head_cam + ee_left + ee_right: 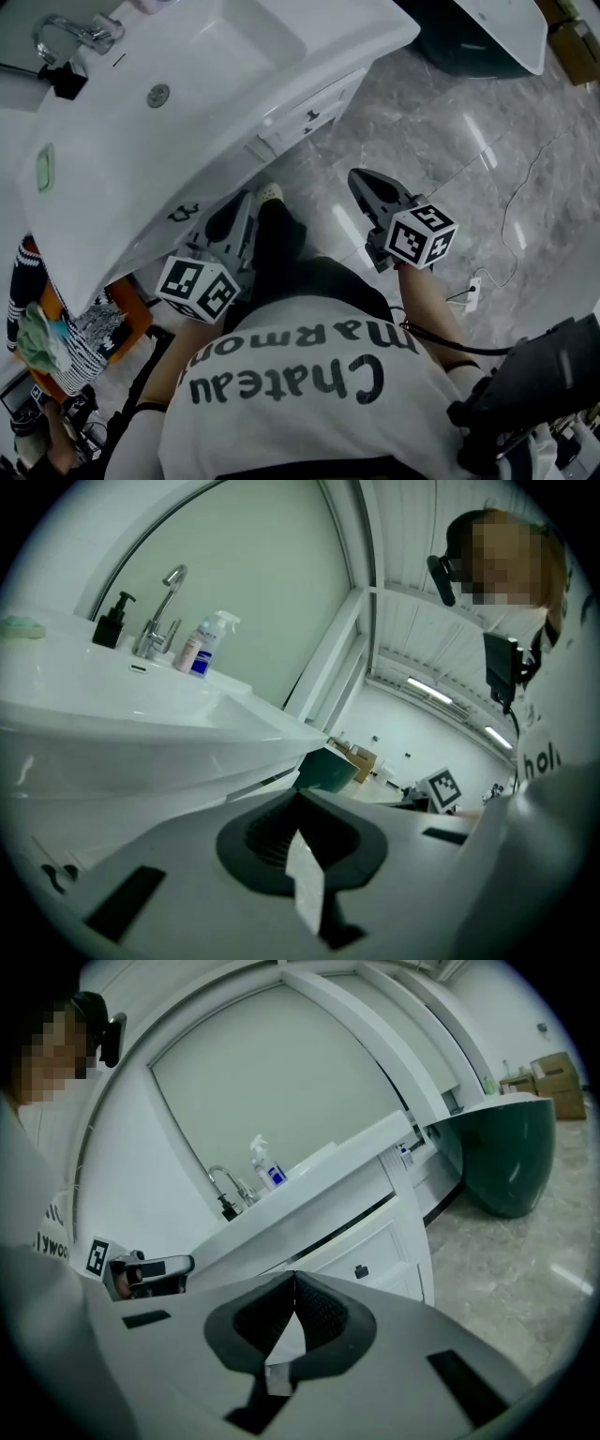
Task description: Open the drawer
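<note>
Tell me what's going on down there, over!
Left gripper and right gripper shut, empty. Drawer closed, neither gripper on it. Nothing blocking.

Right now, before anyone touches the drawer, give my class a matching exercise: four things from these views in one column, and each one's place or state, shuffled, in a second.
1 spray bottle
2 drawer knob
3 dark green basin
4 right gripper

A jaws shut, nothing between them
B standing on the marble floor
C beside the faucet
D on the white cabinet front

Pairs: 1-C, 2-D, 3-B, 4-A
</note>
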{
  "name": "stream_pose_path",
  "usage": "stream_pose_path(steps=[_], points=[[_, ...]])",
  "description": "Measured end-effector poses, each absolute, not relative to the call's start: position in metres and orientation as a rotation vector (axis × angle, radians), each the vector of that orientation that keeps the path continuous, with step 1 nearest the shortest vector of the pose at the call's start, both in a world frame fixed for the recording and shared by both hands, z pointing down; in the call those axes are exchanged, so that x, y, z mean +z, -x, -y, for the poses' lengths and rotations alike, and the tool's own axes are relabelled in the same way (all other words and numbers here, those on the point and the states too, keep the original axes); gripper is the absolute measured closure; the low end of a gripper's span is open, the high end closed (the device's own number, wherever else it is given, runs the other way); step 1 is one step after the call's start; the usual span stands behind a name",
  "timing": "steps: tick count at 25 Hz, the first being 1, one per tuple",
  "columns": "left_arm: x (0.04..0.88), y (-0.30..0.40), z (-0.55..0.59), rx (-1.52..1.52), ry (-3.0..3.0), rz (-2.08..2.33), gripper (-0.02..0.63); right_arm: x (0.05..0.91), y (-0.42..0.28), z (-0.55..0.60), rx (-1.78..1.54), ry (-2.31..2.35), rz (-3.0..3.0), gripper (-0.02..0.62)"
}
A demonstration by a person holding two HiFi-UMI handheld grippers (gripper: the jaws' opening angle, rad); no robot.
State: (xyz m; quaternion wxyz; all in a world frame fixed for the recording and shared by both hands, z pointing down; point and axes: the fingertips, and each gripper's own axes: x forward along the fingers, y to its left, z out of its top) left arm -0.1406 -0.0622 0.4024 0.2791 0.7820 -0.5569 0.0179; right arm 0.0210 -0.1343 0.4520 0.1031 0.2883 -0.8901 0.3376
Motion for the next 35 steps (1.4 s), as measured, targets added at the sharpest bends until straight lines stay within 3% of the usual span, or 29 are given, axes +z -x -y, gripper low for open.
stream_pose_path(steps=[28,29,31,35], points=[[0.54,0.112,0.111,0.265,-2.163,1.286,0.598,0.602,0.025,0.229,0.934,-0.897,2.588,0.582],[0.543,0.112,0.11,0.271,-2.163,1.28,0.597,0.606,0.027,0.23,0.927,-0.894,2.59,0.57],[0.549,0.112,0.109,0.278,-2.164,1.268,0.597,0.613,0.031,0.234,0.925,-0.885,2.595,0.463],[0.554,0.116,0.107,0.292,-2.175,1.249,0.597,0.621,0.039,0.25,0.907,-0.938,2.598,0.463]])
